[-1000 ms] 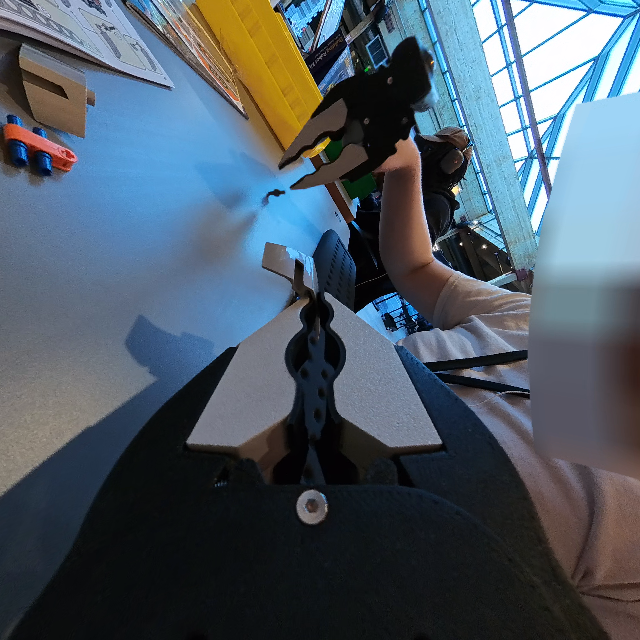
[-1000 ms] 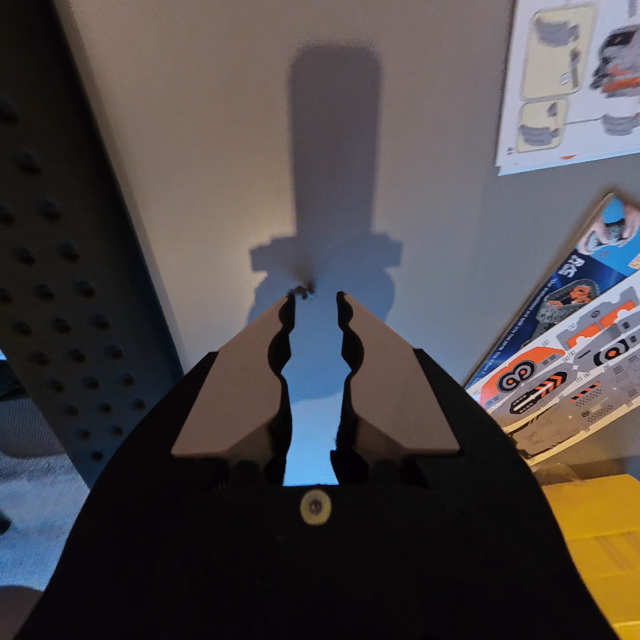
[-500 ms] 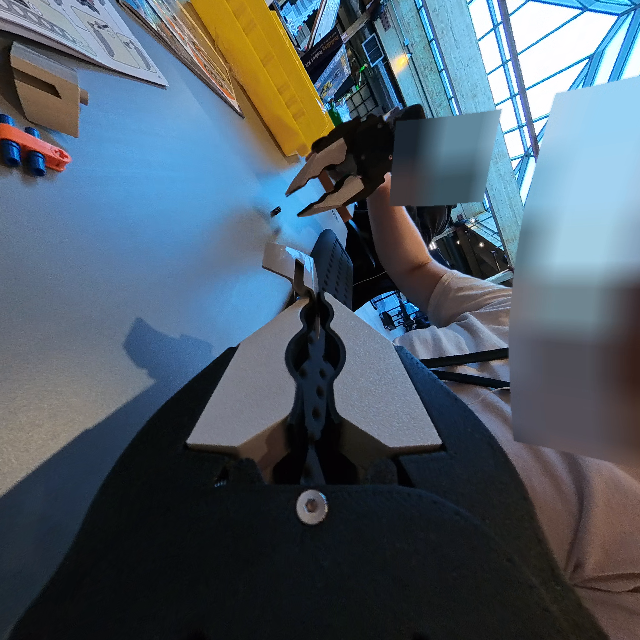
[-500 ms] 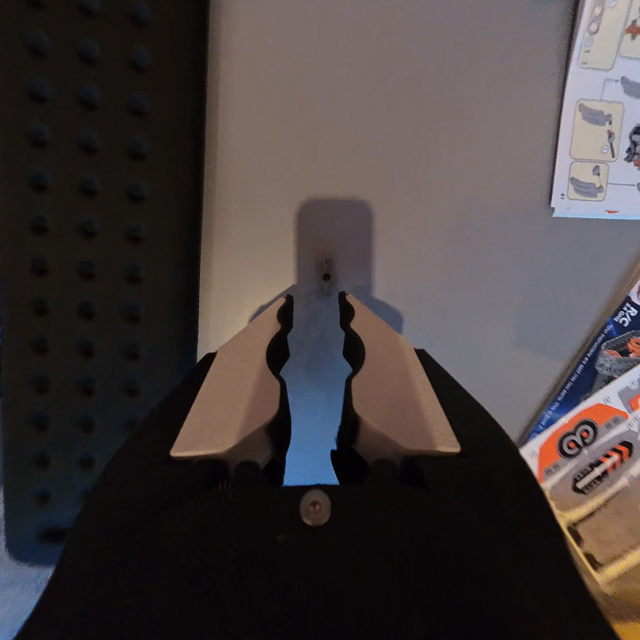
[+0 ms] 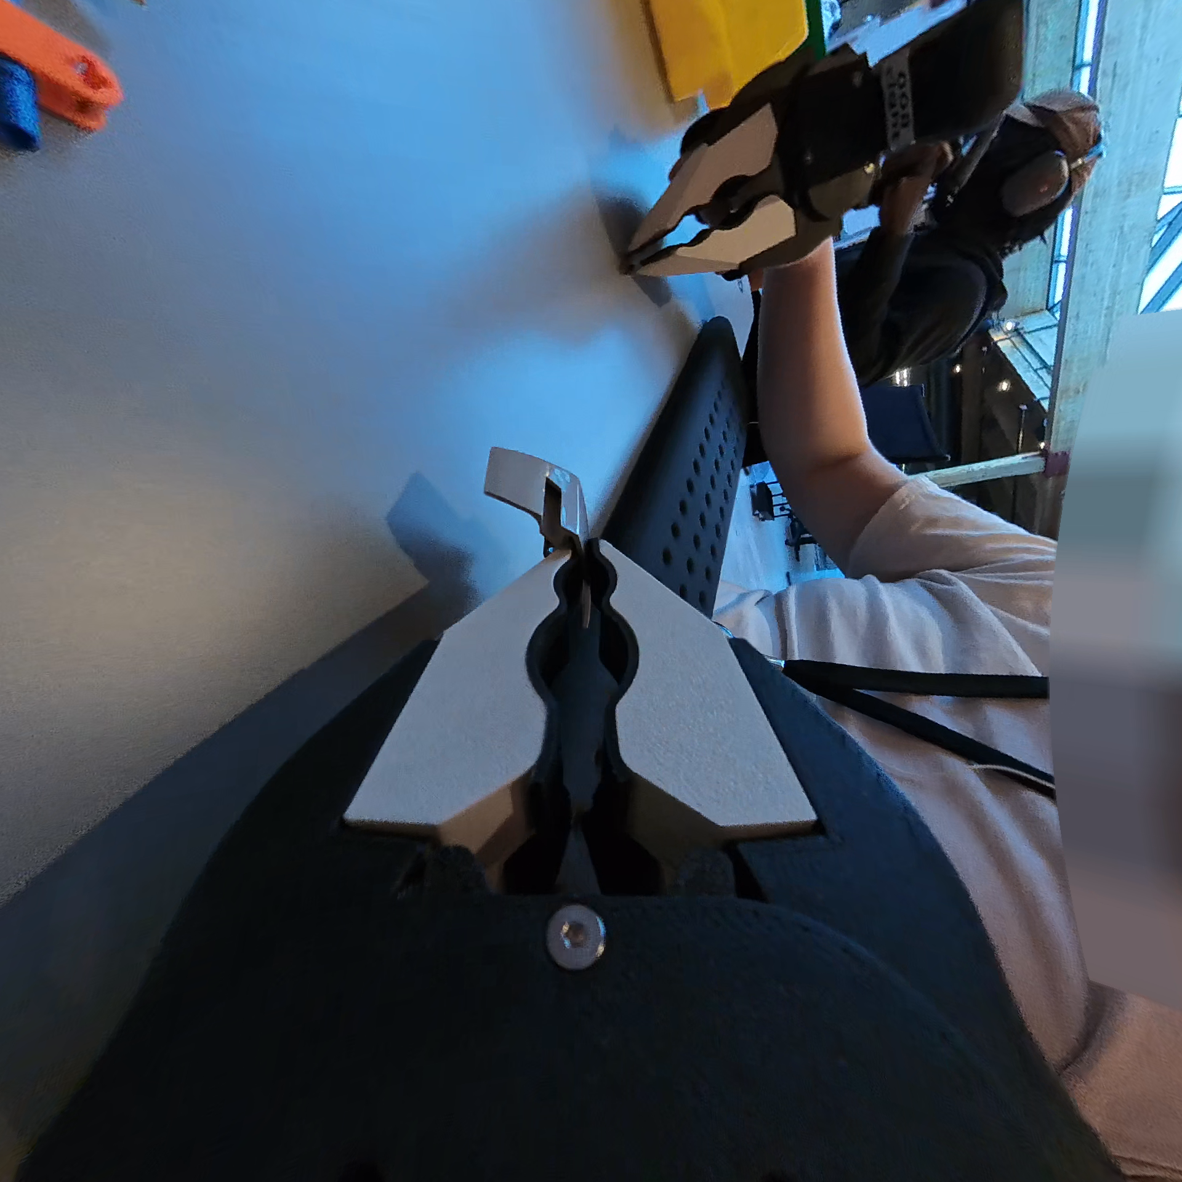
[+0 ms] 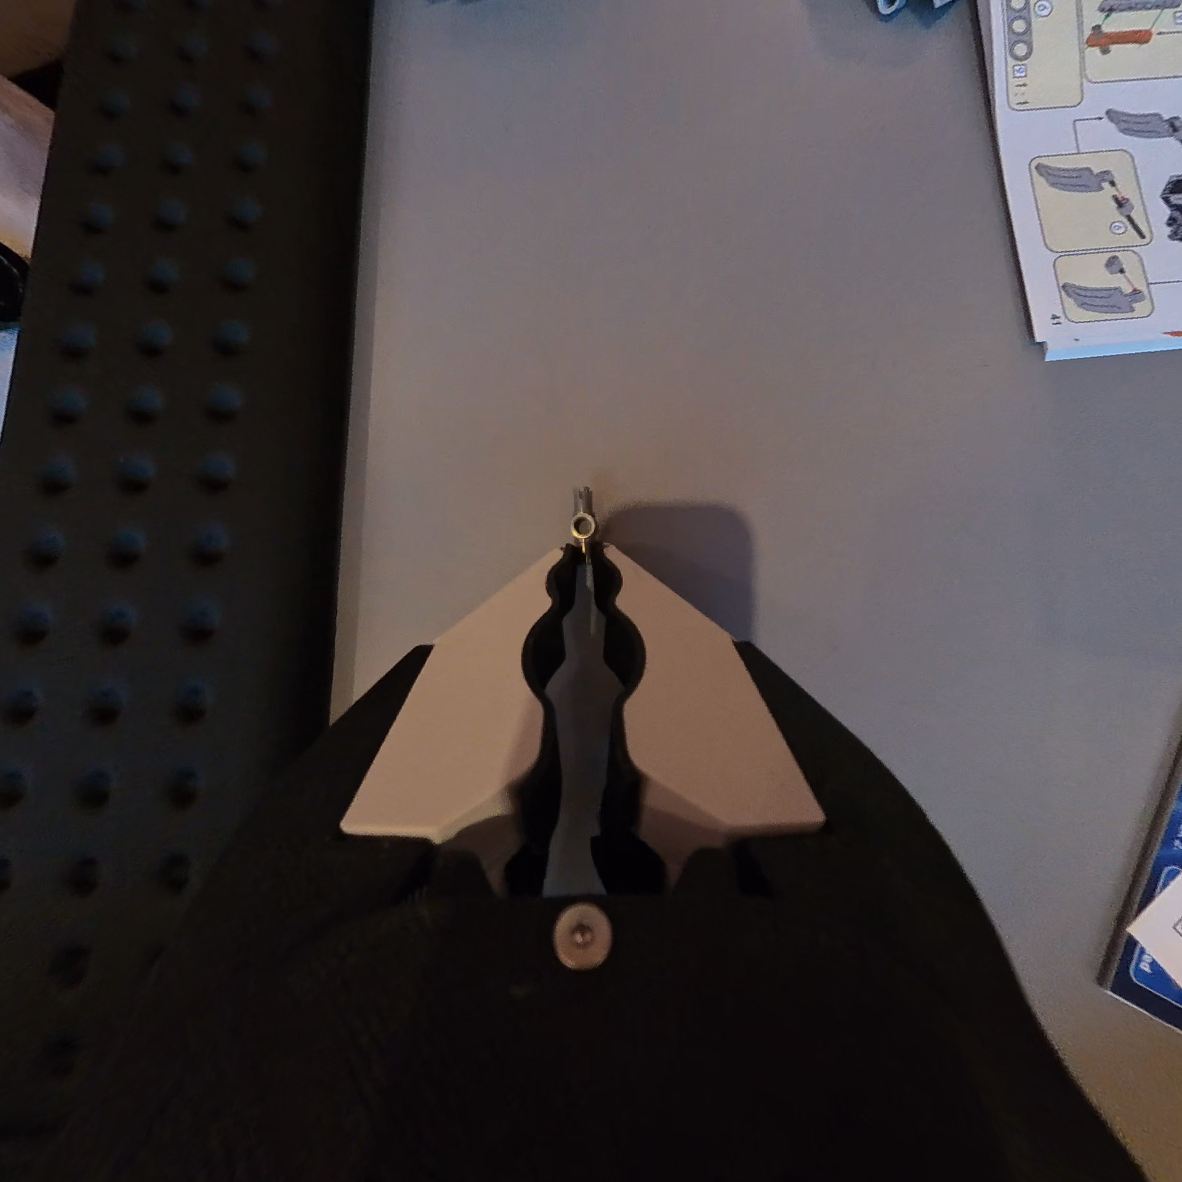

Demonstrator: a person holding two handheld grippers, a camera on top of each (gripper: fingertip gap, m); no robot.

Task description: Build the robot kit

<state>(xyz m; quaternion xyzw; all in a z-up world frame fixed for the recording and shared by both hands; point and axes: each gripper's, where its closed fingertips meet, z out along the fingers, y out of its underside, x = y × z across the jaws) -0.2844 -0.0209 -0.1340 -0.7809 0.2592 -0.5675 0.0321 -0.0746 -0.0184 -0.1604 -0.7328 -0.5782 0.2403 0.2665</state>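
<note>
My left gripper (image 5: 579, 550) is shut on a light grey angled plastic piece (image 5: 527, 476), held just above the grey table (image 5: 288, 320). My right gripper (image 6: 583, 549) is shut, its tips down on the table (image 6: 703, 320), pinching a tiny grey pin (image 6: 583, 521) that sticks out just past the tips. The right gripper also shows in the left wrist view (image 5: 639, 265), held in a person's hand, tips on the table.
A black studded plate (image 6: 160, 384) lies left of the right gripper and shows in the left wrist view (image 5: 691, 473). An instruction sheet (image 6: 1100, 179) and a printed box (image 6: 1151, 946) lie to its right. An orange piece with blue pins (image 5: 57, 70) and a yellow bin (image 5: 723, 45) lie farther off. Tip to tip, the grippers are about 20 centimetres apart.
My right gripper came down to the table and closed from open onto the tiny pin. My left gripper stayed shut on the grey piece and shifted slightly.
</note>
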